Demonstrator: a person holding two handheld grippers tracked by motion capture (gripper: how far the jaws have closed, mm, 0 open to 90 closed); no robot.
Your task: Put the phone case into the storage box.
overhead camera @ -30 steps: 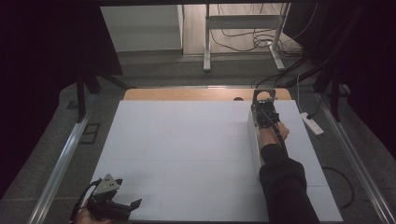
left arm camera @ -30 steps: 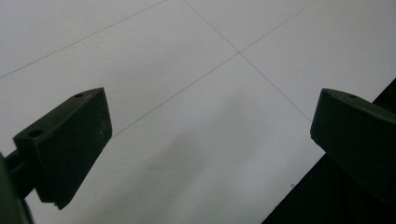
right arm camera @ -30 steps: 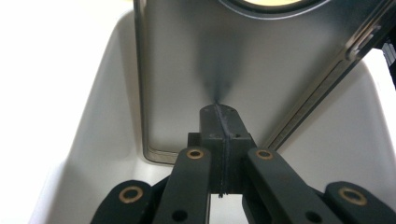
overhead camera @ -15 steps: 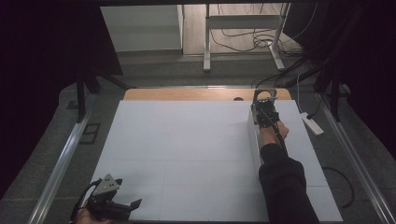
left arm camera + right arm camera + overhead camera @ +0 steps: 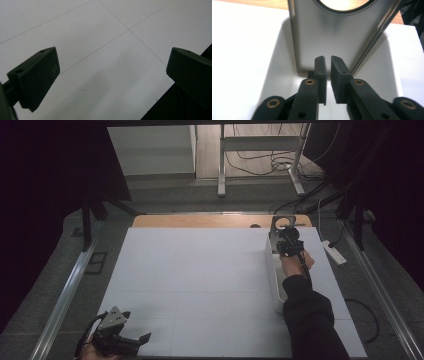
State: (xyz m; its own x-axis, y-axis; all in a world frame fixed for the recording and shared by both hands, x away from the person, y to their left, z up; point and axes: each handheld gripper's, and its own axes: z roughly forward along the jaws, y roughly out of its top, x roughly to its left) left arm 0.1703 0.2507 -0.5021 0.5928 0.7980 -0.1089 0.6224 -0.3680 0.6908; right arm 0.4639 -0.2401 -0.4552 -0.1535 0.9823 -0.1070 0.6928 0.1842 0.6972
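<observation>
Right gripper view: right tool (image 5: 327,75) barely parted, empty, before upright metal plate (image 5: 337,32) in long white tray (image 5: 279,62).

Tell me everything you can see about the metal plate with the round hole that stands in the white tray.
The metal plate is flat, silvery and brushed-looking, with rounded corners and a large round hole near its top. It stands upright, leaning slightly, at the far end of the long white tray, on the right side of the table. The right gripper is just in front of it, its jaws almost closed with a narrow gap and nothing between them. Whether they touch the plate, I cannot tell.
</observation>
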